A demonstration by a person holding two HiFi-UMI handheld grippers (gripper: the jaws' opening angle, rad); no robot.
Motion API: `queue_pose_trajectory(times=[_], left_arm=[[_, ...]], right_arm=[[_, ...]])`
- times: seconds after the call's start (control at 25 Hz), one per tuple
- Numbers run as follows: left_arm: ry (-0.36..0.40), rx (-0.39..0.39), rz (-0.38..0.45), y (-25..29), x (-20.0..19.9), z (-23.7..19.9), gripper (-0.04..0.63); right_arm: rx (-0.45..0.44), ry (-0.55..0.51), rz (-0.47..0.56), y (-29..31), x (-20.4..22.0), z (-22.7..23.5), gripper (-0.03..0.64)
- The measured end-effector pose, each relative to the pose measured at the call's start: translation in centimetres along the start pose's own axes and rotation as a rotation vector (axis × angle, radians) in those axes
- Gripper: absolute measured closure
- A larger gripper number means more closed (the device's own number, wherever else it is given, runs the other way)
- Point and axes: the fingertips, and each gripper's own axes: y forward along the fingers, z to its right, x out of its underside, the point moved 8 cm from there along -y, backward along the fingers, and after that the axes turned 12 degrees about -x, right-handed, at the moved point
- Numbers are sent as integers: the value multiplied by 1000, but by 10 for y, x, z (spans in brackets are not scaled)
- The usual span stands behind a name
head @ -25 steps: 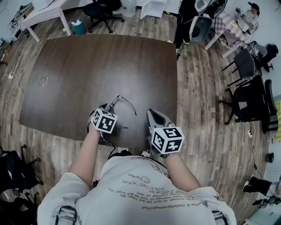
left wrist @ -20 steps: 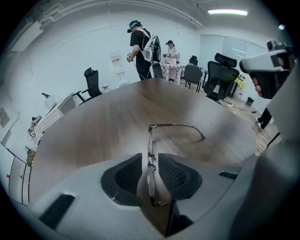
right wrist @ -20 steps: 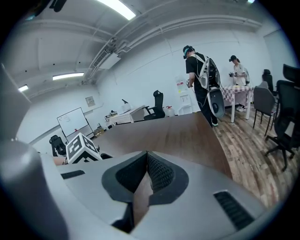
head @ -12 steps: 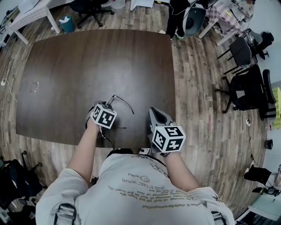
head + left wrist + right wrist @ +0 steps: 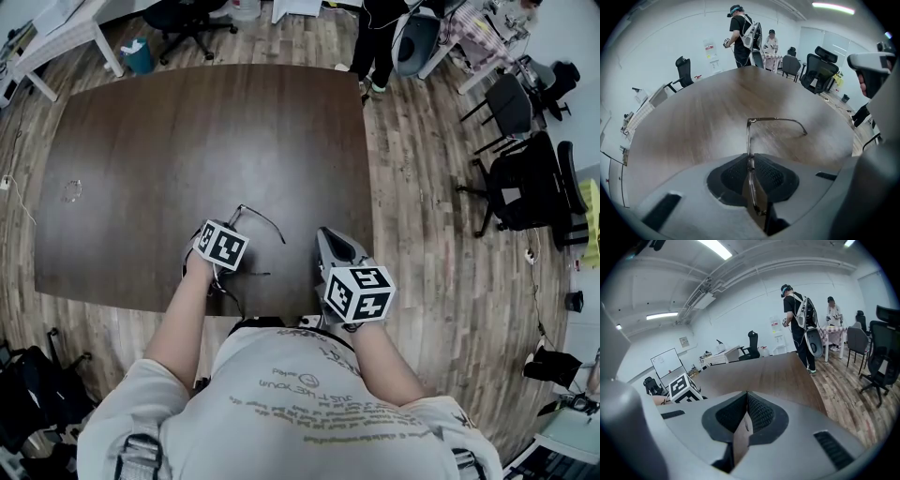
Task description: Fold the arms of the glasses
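Glasses [image 5: 748, 136] thin wire frame, one curved arm out | left tongs [image 5: 750, 161] clamped on frame | right tongs [image 5: 746, 404] together

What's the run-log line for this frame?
left gripper: shut on glasses | right gripper: shut, empty | glasses: one arm unfolded, over table | fold: not done

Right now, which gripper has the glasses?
The left gripper: it is shut on the glasses at the frame, one arm unfolded. The right gripper is shut with nothing in it.
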Motion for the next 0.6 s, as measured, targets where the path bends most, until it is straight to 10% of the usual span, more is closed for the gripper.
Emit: queue_pose_trajectory(times=[0.6], left_arm=[[-137, -70, 304, -60, -20, -2, 554]], right_arm=[[-46, -53, 19, -5, -7, -14, 601]])
